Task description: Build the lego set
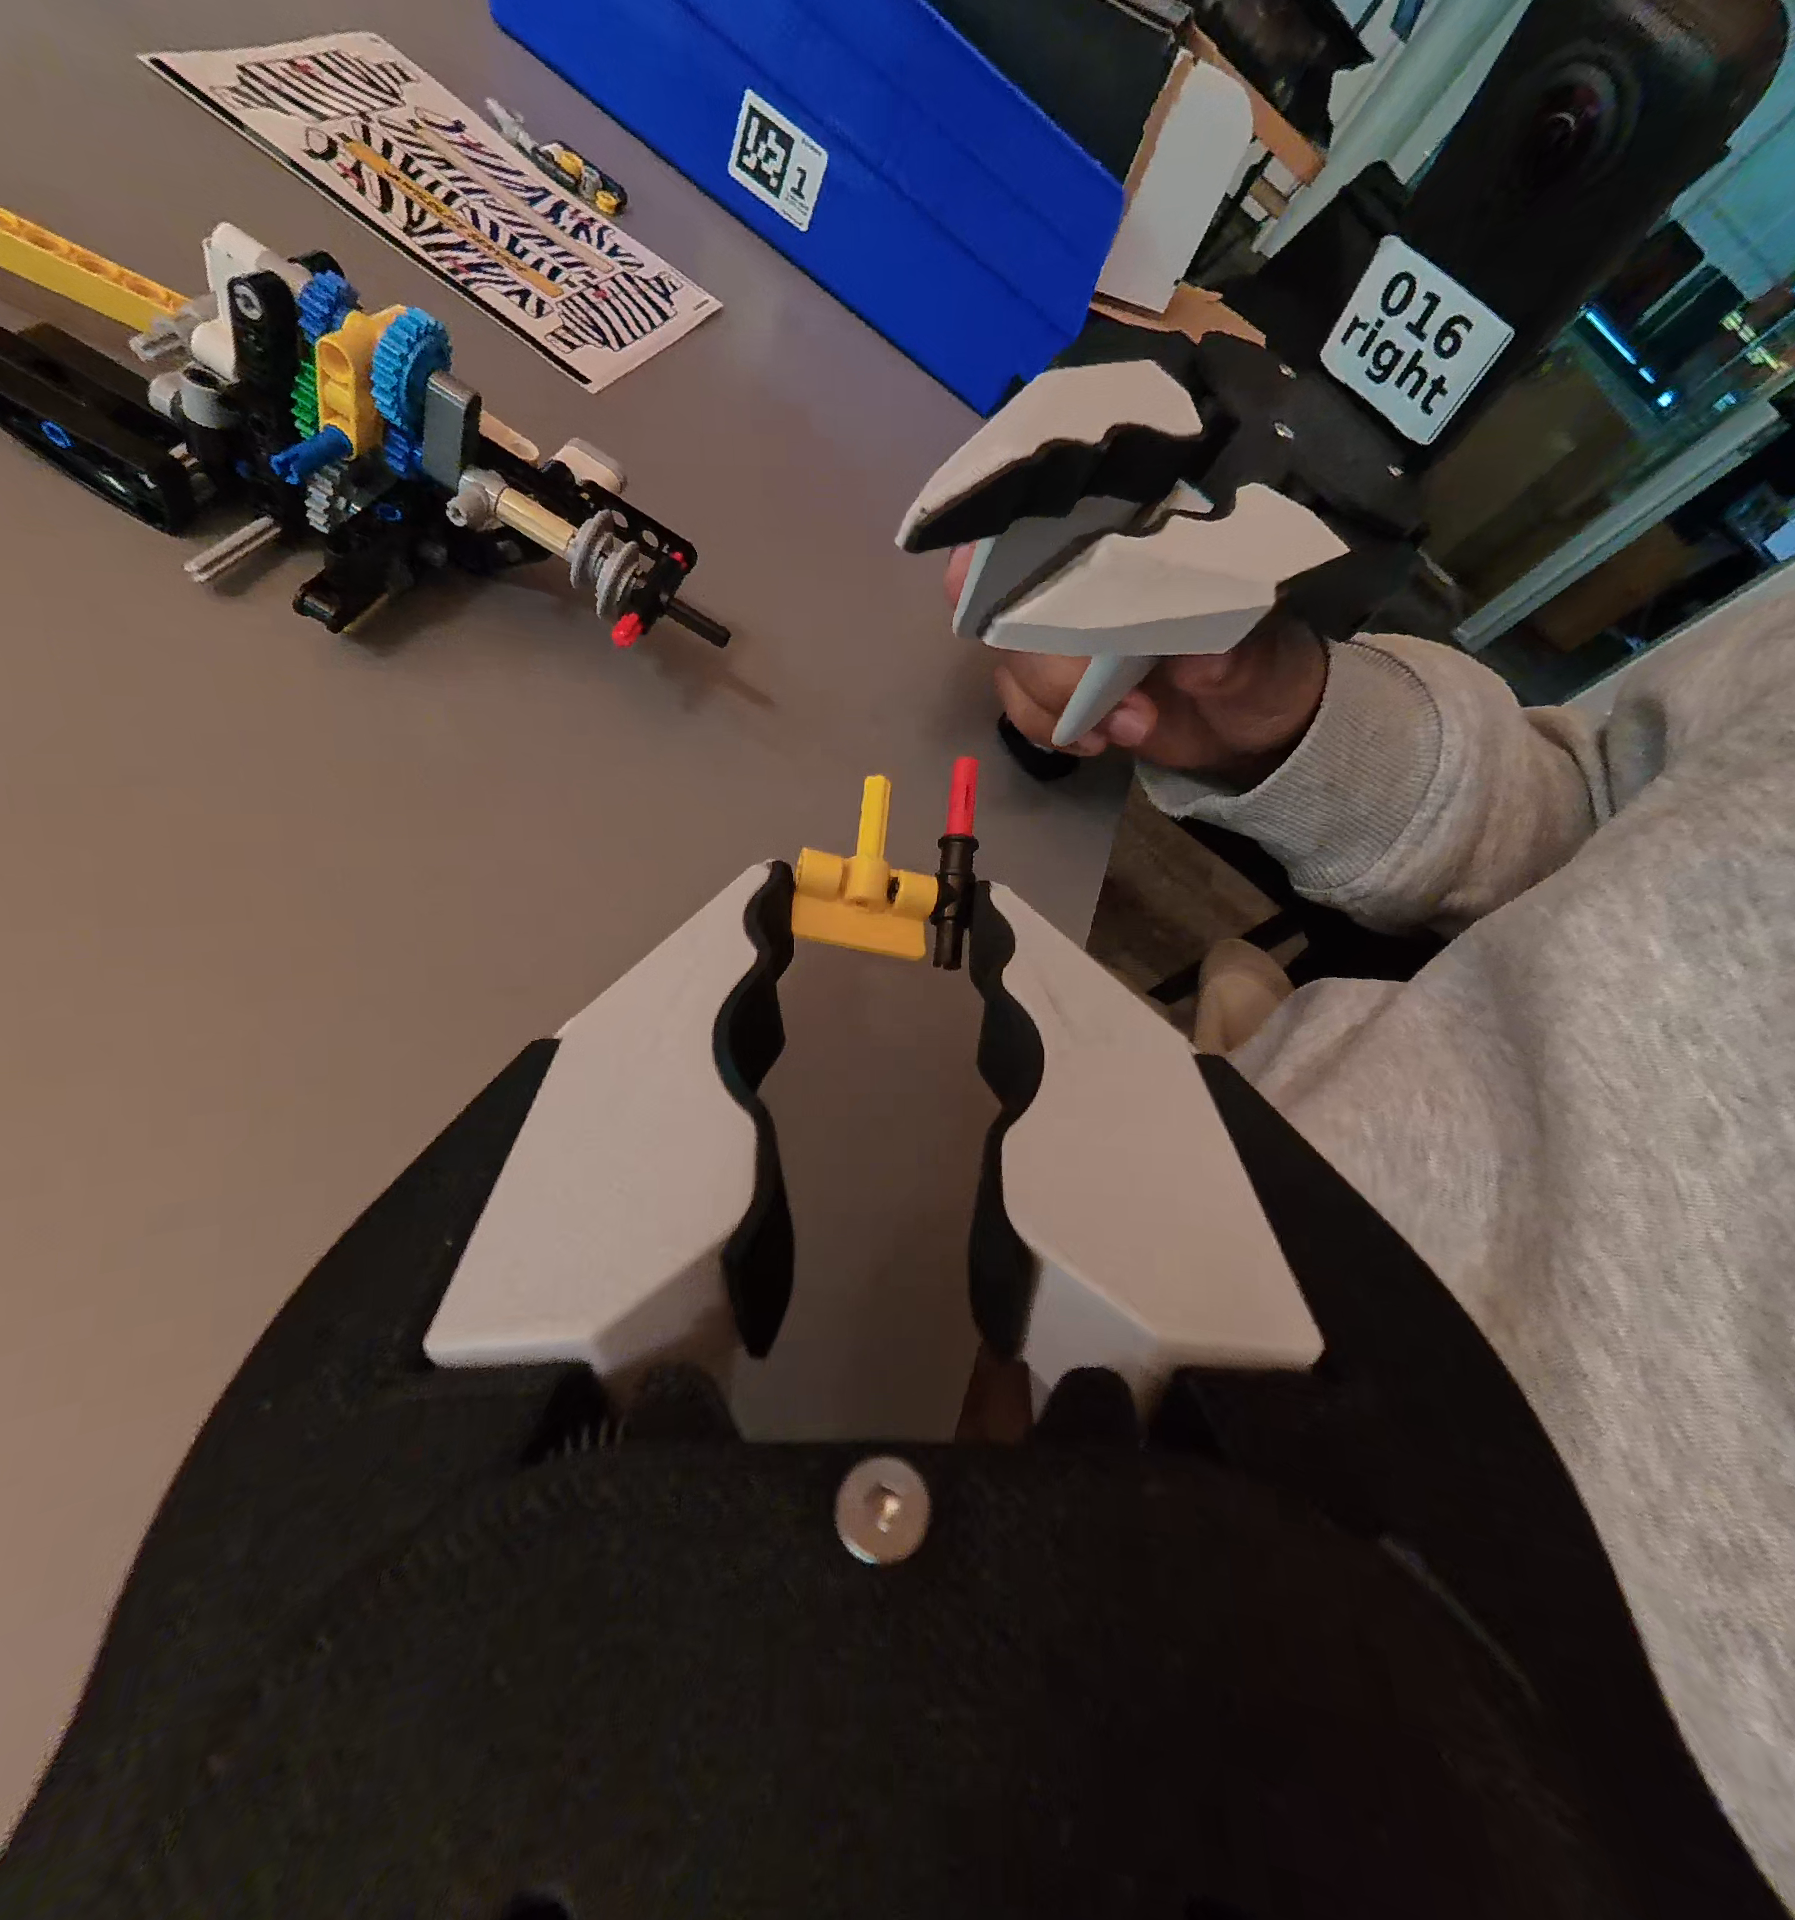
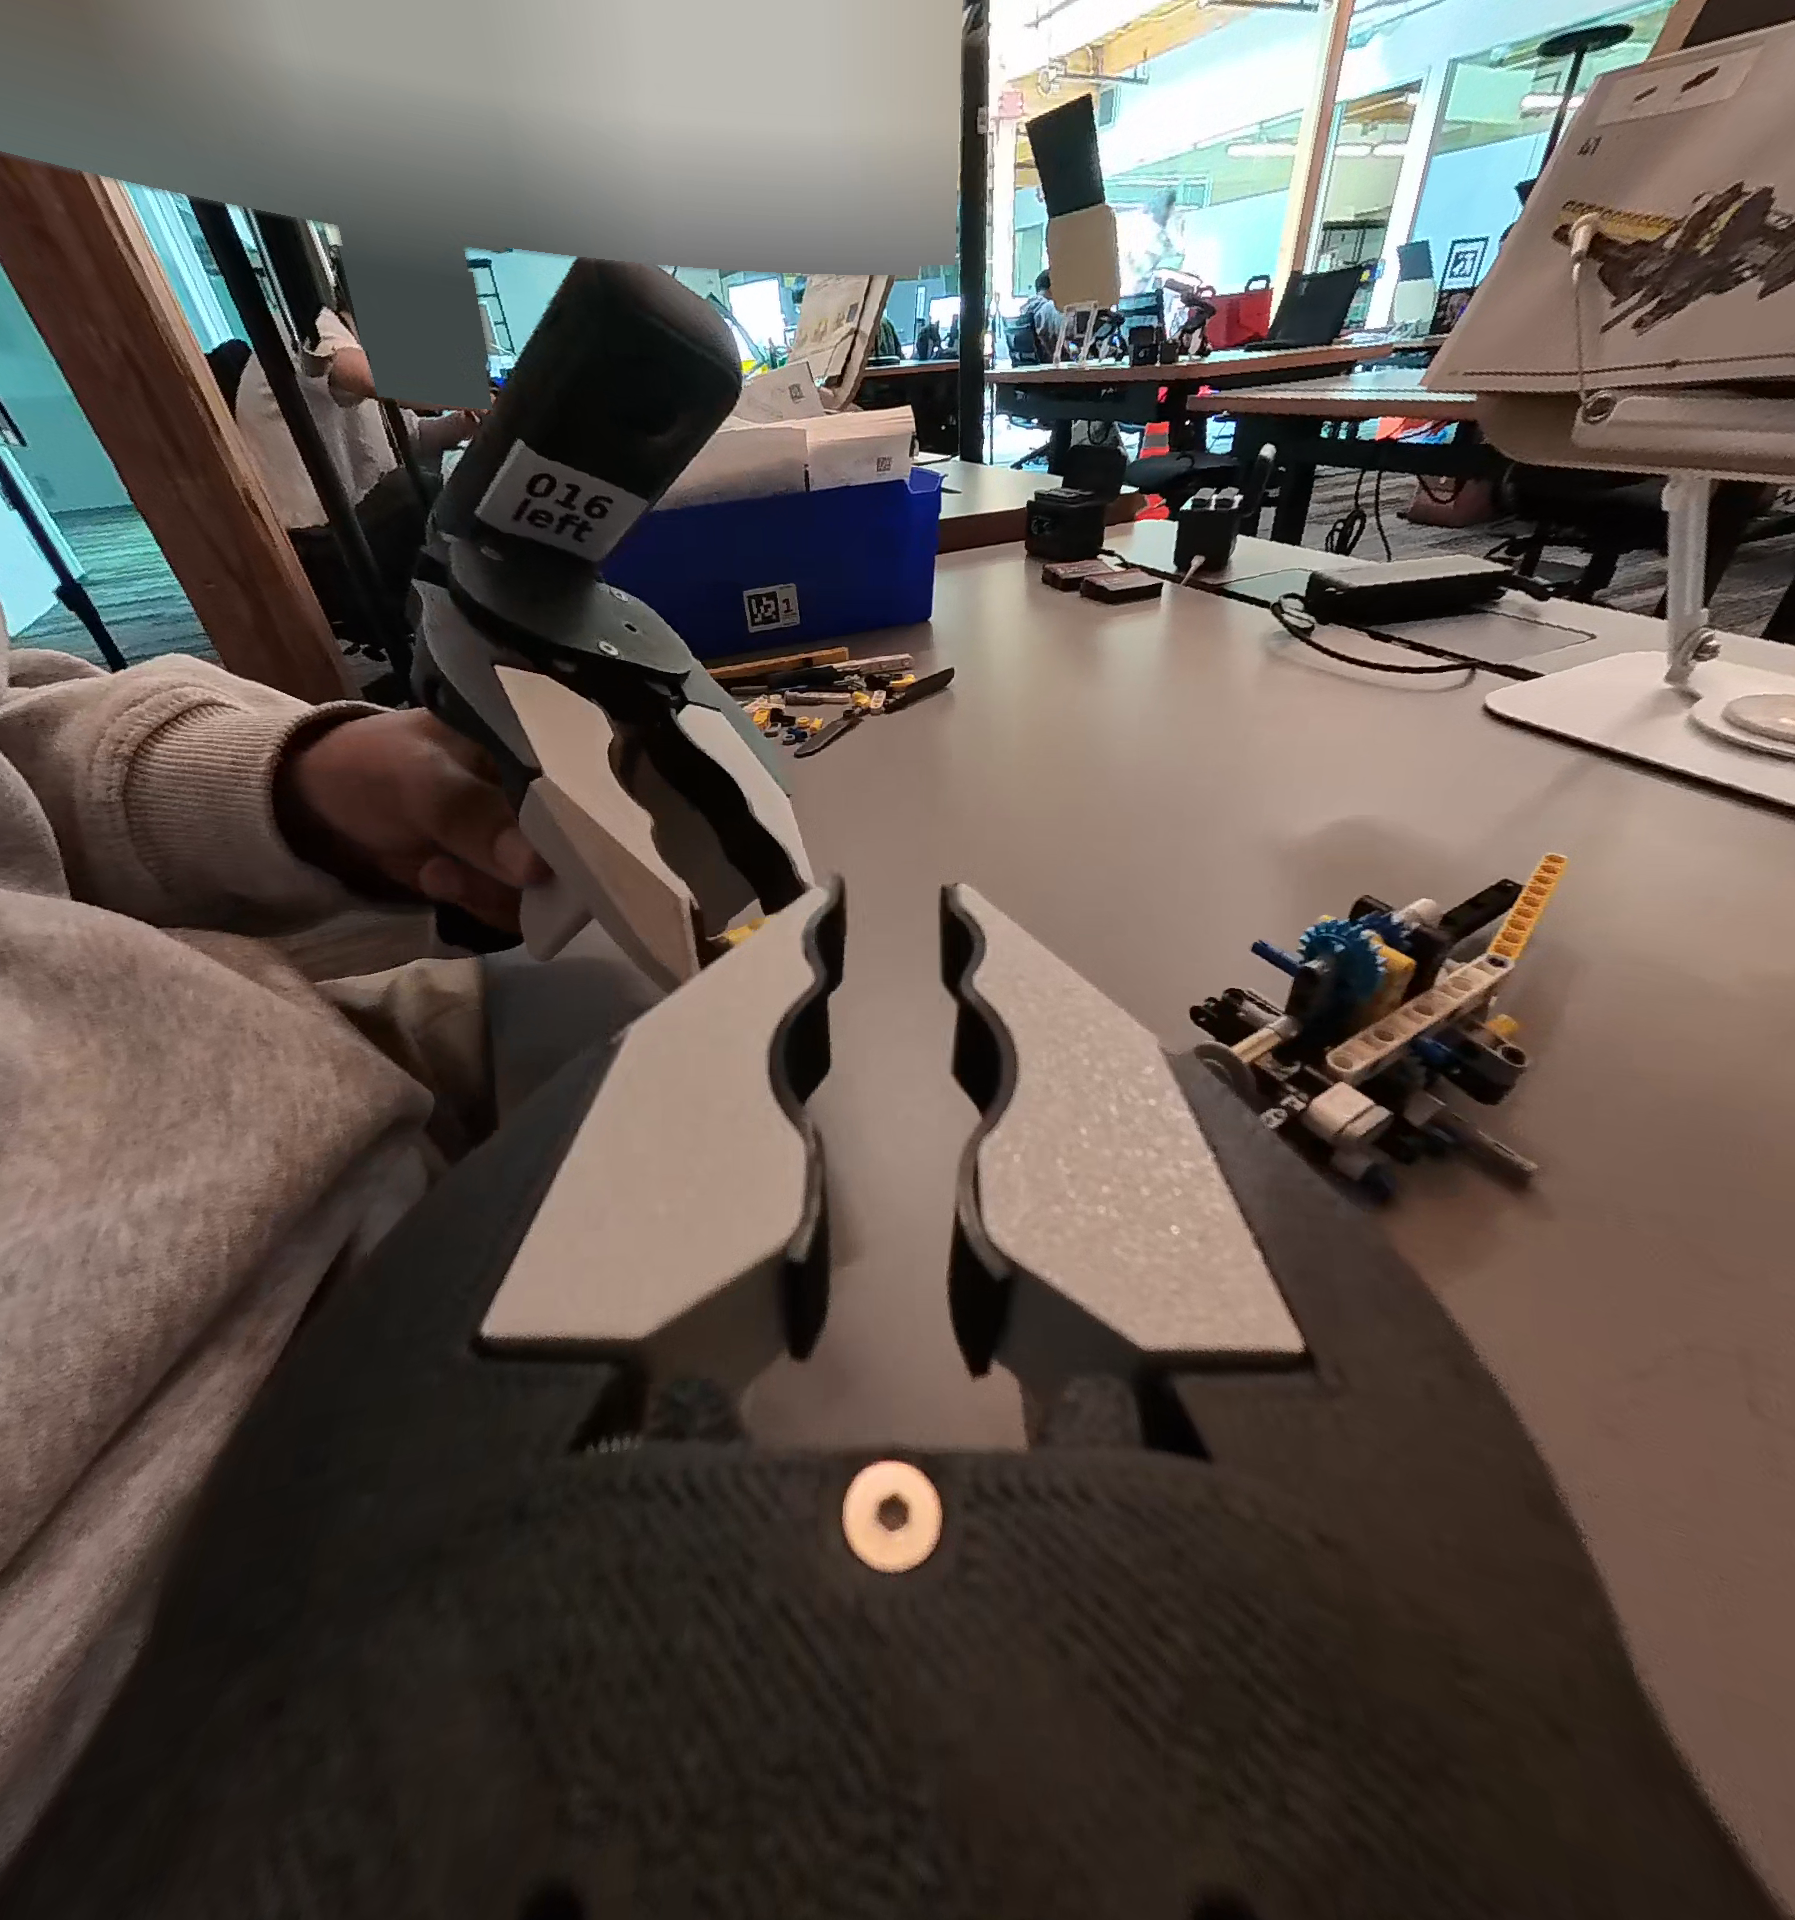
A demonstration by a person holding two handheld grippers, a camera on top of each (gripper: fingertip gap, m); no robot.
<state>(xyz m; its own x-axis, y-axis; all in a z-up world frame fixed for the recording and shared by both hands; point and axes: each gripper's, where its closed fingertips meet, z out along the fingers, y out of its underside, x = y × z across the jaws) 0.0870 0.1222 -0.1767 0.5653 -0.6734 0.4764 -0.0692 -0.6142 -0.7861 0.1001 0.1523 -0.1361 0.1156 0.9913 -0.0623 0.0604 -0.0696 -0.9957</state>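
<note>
Left claw [image 1: 877,904] clamped at its tips on a yellow connector [image 1: 857,904] with black-and-red pin [image 1: 955,873]; right claw [image 2: 891,906] parted, empty.

Right tongs [image 2: 891,914] apart, empty, over grey bench [image 2: 1132,790].
Left tongs [image 2: 742,920] just beside on the left, w/ a bit of yellow at tips. Part-built lego model [image 2: 1381,1023] to the right; loose pcs [image 2: 831,701] near blue bin [image 2: 779,566] farther back.

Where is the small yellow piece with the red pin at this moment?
In the left wrist view, the small yellow piece is clamped between the tips of the left tongs, above the table edge; the half-built model lies far left.
</note>
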